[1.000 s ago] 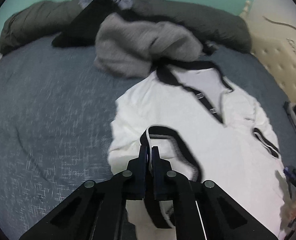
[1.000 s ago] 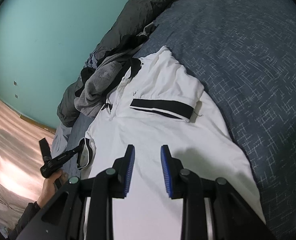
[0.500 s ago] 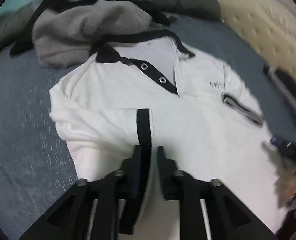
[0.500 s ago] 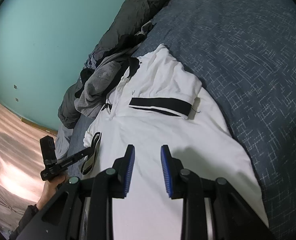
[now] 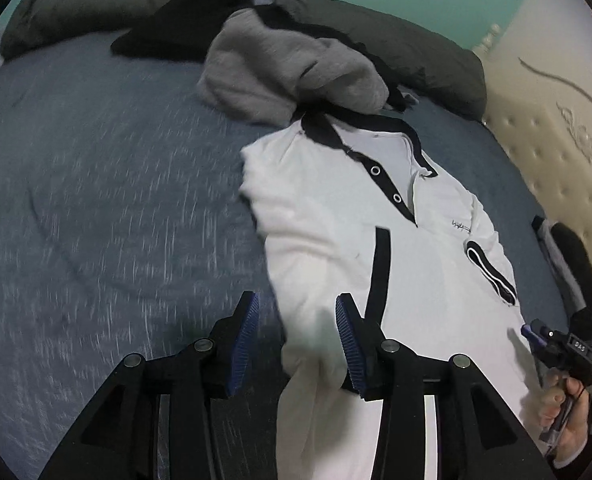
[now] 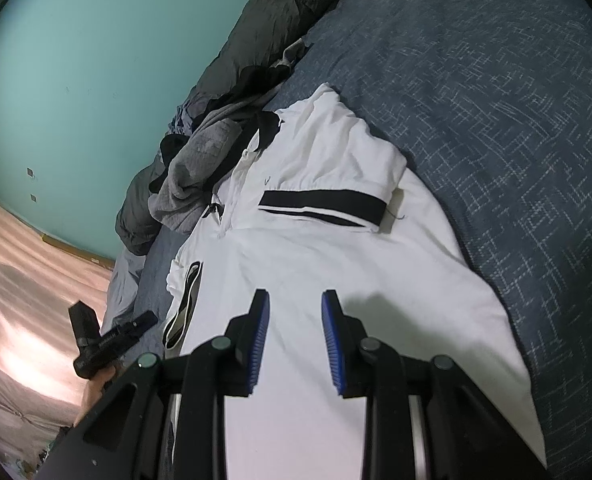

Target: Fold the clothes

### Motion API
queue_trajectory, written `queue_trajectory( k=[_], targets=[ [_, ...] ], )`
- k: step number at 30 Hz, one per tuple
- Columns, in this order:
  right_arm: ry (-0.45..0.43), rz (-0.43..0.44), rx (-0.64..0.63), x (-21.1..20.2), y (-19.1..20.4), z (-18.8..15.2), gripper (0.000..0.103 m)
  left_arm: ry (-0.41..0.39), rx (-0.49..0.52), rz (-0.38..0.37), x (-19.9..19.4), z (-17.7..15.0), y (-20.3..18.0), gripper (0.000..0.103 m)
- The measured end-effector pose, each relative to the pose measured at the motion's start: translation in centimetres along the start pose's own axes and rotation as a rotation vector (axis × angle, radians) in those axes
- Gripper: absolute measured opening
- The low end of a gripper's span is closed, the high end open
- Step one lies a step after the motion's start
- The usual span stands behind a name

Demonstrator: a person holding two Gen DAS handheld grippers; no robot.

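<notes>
Blue-grey bedding point(image 5: 95, 208) carries your white polo shirt point(image 5: 424, 280), its black collar touching the grey sweater point(image 5: 279, 68). Your left gripper point(image 5: 296, 334) is spread wide over the shirt's edge, and your right gripper point(image 6: 295, 332) hangs parted above the shirt body. Only the left wrist view shows the snap placket point(image 5: 386, 184); only the right shows the folded sleeve's black band point(image 6: 324, 202).

A bed with a dark blue cross-hatched cover point(image 5: 95, 200) carries it all. Flat on it lies a white polo shirt with black collar and sleeve bands point(image 5: 424, 280), both sleeves folded in. Beyond it sits a rumpled grey garment point(image 5: 271, 72), touching the collar, then a long olive-grey duvet roll point(image 5: 396, 40) at the far edge.
</notes>
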State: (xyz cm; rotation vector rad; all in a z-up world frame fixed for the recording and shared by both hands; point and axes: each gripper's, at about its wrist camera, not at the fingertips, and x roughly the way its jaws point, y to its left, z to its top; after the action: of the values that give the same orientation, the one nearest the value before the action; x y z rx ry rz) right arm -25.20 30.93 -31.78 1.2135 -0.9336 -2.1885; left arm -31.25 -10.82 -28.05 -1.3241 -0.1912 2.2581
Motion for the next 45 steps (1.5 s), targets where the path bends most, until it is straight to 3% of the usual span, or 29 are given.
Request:
queue_trajectory(
  k=[6,13,19,23,25,30,33,39,45],
  targets=[
    [0.007,-0.005,-0.011,0.2,0.2,-0.2,0.027,-0.034,-0.009,-0.028,-1.0,-1.8,0.4,0.043],
    [0.015,-0.014,-0.015,0.9,0.4,-0.6,0.027,0.003,0.112,0.065,-0.8,-3.9,0.3,0.043],
    [0.015,-0.018,-0.017,1.0,0.5,-0.7,0.027,0.000,0.142,0.079,0.4,-3.2,0.3,0.043],
    [0.012,-0.018,-0.013,0.8,0.4,-0.6,0.027,0.019,0.171,0.082,1.8,-2.7,-0.2,0.028],
    [0.010,-0.017,-0.011,0.7,0.3,-0.6,0.027,0.022,0.203,0.102,2.2,-2.5,-0.8,0.010],
    [0.005,-0.013,-0.007,0.5,0.2,-0.5,0.027,-0.032,0.272,0.217,1.1,-2.5,-1.6,0.008],
    [0.003,-0.012,-0.006,0.4,0.2,-0.4,0.027,-0.034,0.258,0.257,0.8,-2.6,-0.6,0.008],
    [0.007,-0.010,-0.014,0.5,0.5,-0.6,0.027,-0.034,0.236,0.281,1.2,-3.1,0.1,0.008],
    [0.013,-0.014,-0.010,0.6,0.3,-0.6,0.027,-0.025,0.279,0.322,1.2,-3.3,0.0,0.007]
  ],
)
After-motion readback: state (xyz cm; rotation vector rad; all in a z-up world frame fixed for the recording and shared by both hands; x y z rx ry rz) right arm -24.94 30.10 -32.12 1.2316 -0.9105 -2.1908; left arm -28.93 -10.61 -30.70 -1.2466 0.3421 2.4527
